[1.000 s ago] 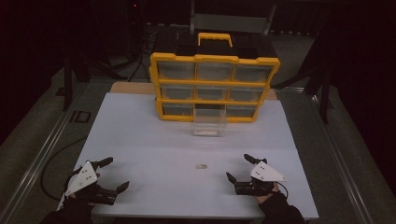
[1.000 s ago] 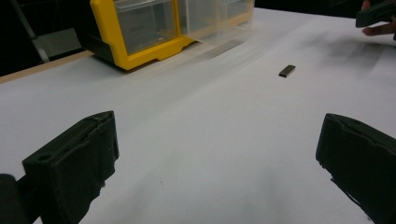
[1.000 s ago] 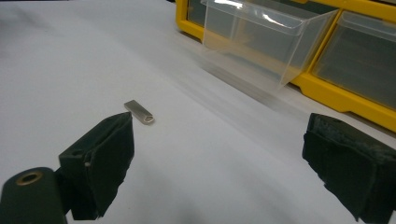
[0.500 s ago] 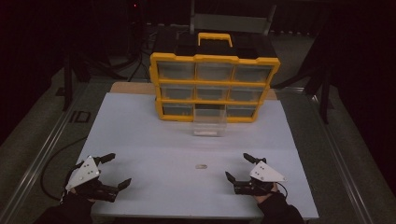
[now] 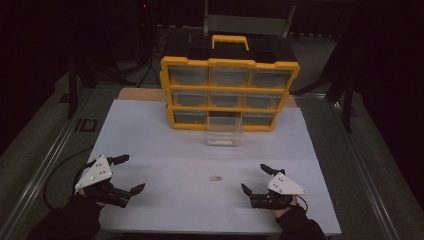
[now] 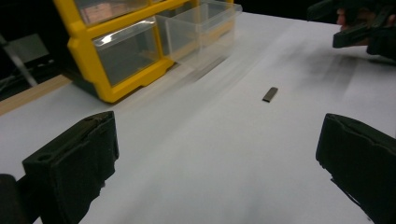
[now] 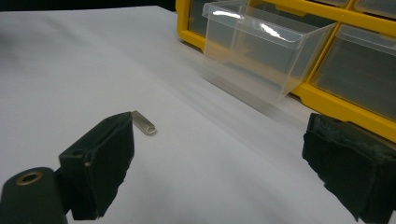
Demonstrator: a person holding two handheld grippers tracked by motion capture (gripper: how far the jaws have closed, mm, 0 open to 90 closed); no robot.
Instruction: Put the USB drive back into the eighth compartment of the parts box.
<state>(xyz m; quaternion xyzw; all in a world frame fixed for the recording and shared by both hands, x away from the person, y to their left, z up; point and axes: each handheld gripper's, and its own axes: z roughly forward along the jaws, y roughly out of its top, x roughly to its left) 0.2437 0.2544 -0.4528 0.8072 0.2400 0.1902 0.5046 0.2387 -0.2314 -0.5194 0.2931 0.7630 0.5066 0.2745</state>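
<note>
A small flat metal piece lies on the white table top, between my two grippers. The left gripper is open at the front left, and nothing sits between its jaws. Open too, the right gripper rests at the front right, just right of the piece. In the left gripper view the piece lies ahead on the table. The right gripper view has the piece just beyond its left jaw. A clear drawer is pulled out of the yellow organizer.
The organizer has several clear drawers and a yellow handle. Its pulled-out drawer looks empty and juts over the table. A wooden board edge shows behind the white top. Dark floor and metal rails surround the table.
My left gripper has shifted forward and slightly right, staying open. The right gripper and the metal piece have hardly moved.
</note>
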